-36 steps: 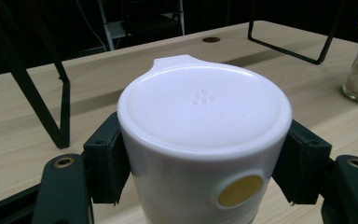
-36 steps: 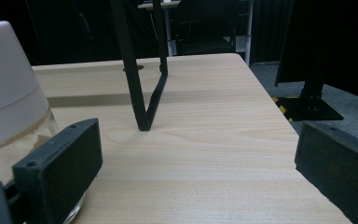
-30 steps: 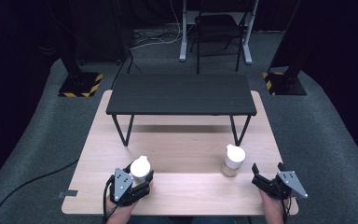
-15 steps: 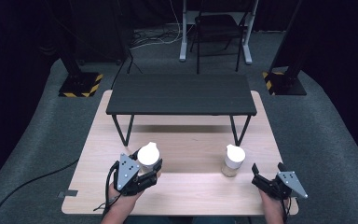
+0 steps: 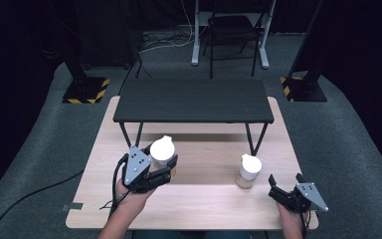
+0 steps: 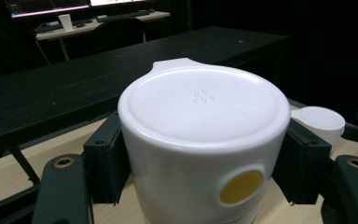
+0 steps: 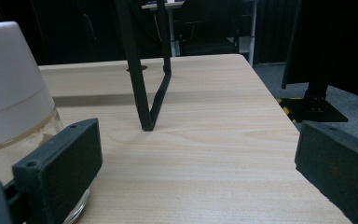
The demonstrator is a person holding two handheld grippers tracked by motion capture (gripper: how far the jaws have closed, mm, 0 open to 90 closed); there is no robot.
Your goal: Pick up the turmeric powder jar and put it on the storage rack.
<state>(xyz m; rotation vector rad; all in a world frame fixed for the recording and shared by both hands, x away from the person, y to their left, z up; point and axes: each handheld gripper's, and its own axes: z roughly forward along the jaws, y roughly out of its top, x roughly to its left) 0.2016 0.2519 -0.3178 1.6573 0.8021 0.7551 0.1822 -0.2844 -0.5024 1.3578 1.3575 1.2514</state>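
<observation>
My left gripper [image 5: 162,162] is shut on a jar with a white lid [image 5: 161,148] and holds it above the wooden table [image 5: 199,204], just in front of the black bench. In the left gripper view both pads [image 6: 105,163] press the sides of the white lid [image 6: 204,130], which has a yellow dot on its front. A second white-lidded glass jar [image 5: 249,171] stands on the table at the right. My right gripper [image 5: 284,180] rests near the table's front right corner, open. In the right gripper view the standing jar [image 7: 9,93] sits left of the gripper's [image 7: 196,177] wide jaws, not between them.
A low black bench [image 5: 194,99] stands across the far half of the table, and its leg [image 7: 142,84] lands ahead of my right gripper. A chair [image 5: 231,30] and black stands with striped bases [image 5: 84,92] sit on the floor beyond.
My left gripper has risen with the jar in it and moved a little forward and right, toward the bench. The right gripper and the standing jar have stayed where they were.
</observation>
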